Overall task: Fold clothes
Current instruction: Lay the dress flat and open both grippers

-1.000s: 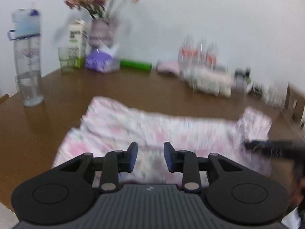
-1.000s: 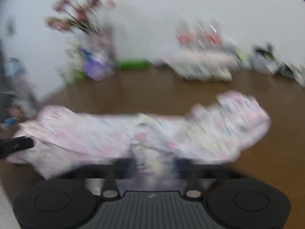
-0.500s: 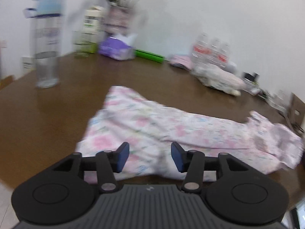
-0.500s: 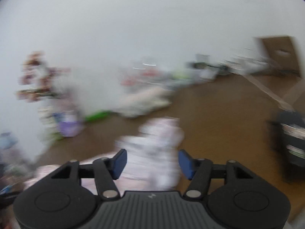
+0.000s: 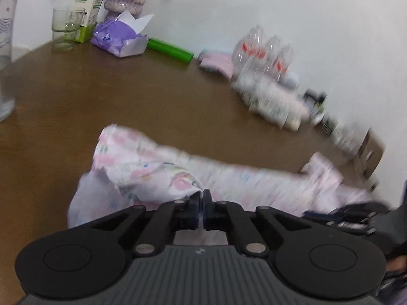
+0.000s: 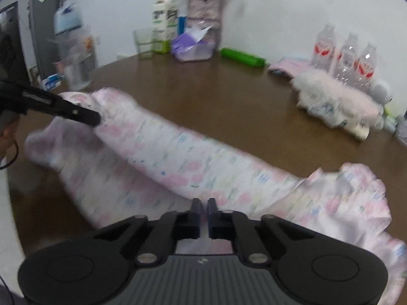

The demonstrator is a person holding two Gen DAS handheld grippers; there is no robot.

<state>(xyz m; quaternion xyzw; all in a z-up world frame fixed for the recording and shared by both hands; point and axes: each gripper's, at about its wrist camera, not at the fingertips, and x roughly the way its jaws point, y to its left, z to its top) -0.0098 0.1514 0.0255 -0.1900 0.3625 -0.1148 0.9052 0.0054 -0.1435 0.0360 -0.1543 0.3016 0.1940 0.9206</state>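
A pink floral garment lies stretched across the brown table, with a fold raised along its length. My left gripper is shut on a bunched edge of the garment at its left end. From the right wrist view, the left gripper holds that end lifted a little off the table. My right gripper is shut on the garment's near edge toward its ruffled right end. The left wrist view shows the right gripper as a dark blur at the far right.
Along the wall stand a glass, a milk carton, a purple tissue pack, a green tube, three water bottles and a fluffy pink bundle. A tall water bottle stands at the left.
Both grippers were open half a second ago and are now shut on the garment. The left end has been picked up and pulled over, forming a raised fold.
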